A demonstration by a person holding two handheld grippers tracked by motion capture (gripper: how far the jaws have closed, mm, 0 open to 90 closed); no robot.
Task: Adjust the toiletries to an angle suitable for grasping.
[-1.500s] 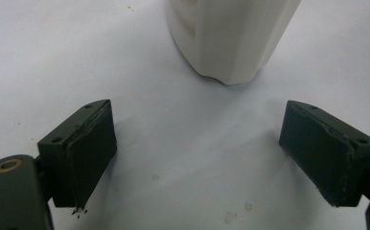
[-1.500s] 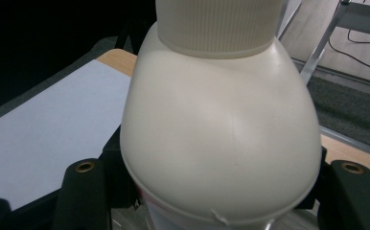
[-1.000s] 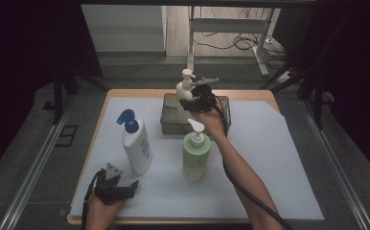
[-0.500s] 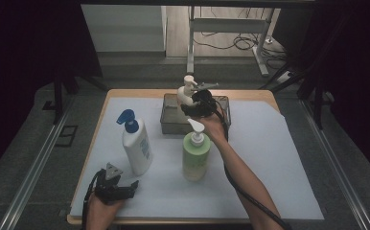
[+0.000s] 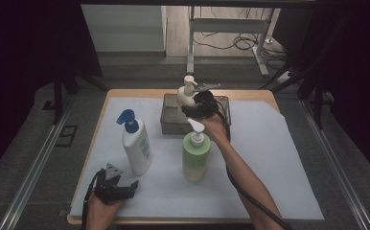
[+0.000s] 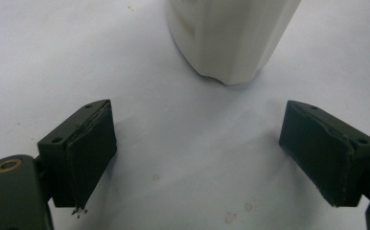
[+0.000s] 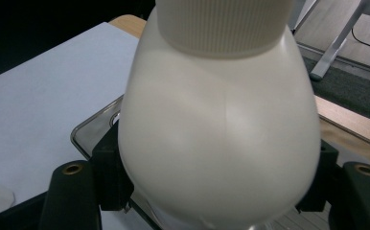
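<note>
A cream pump bottle (image 5: 187, 95) stands upright at the metal tray (image 5: 171, 122) at the table's back. My right gripper (image 5: 191, 106) is around its round belly. In the right gripper view the bottle (image 7: 221, 134) bulges between both pads (image 7: 109, 172), which lie against its sides. The jaws have just been opening a little with the bottle still between them. My left gripper (image 5: 132, 186) rests open near the front edge with nothing between its pads (image 6: 89, 153). It points at the base of a white bottle with a blue pump (image 5: 137, 146), which is apart from it.
A green pump bottle (image 5: 195, 153) stands mid-table, just in front of the right forearm. White paper (image 5: 279, 167) covers the wooden table. The tray's rim (image 7: 89, 129) lies under the cream bottle. Dark floor and a desk frame lie beyond the far edge.
The right gripper and the cream bottle have sunk slightly toward the tray. The left gripper and the other two bottles have not moved.
</note>
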